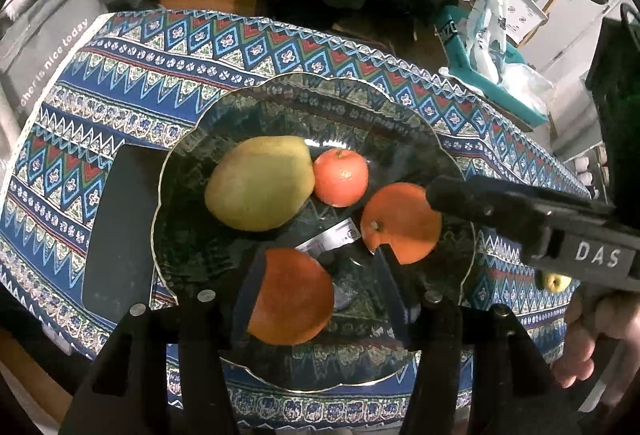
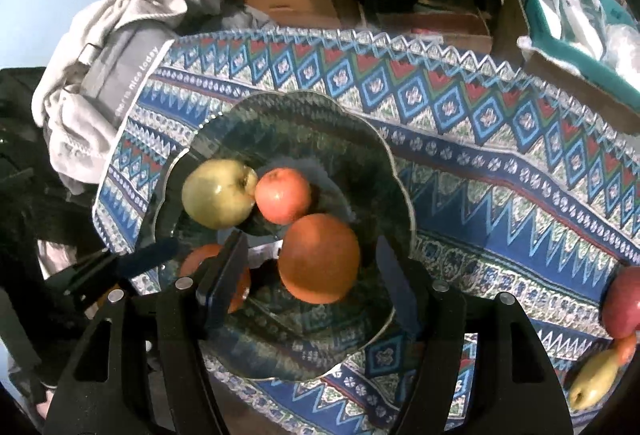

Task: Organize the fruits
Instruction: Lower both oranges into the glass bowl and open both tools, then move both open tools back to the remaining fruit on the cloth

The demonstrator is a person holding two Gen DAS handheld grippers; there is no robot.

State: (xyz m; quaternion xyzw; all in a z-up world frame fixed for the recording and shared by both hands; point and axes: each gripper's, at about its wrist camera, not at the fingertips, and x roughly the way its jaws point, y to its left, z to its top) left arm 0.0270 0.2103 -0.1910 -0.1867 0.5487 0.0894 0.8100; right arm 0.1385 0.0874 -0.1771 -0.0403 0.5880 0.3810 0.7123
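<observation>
Dark glass scalloped plate (image 1: 188,171) on blue patterned cloth (image 1: 120,75) over the bench. On plate: yellow-green apple (image 1: 260,183), small red apple (image 1: 341,177) touching it, one orange (image 1: 402,223) to the right, second orange (image 1: 294,301) nearest the left camera. Left gripper (image 1: 316,299) over plate, jaws open, second orange between them, contact unclear. Right gripper (image 2: 312,275) also over plate, jaws spread wide around the first orange (image 2: 319,259), not clamped. Right gripper body crossing into left view at right edge, lettered "DAS". White label on plate between oranges. Black flat object (image 1: 120,231) lying just left of plate, partly under rim. Off plate, at right edge of cloth: large red apple (image 2: 624,303), yellow-green pear (image 2: 594,379), small orange-red fruit between them, mostly hidden. Grey garment (image 2: 100,75) heaped beyond left end of bench. Teal box (image 1: 492,83) with plastic bag beyond far right corner.
</observation>
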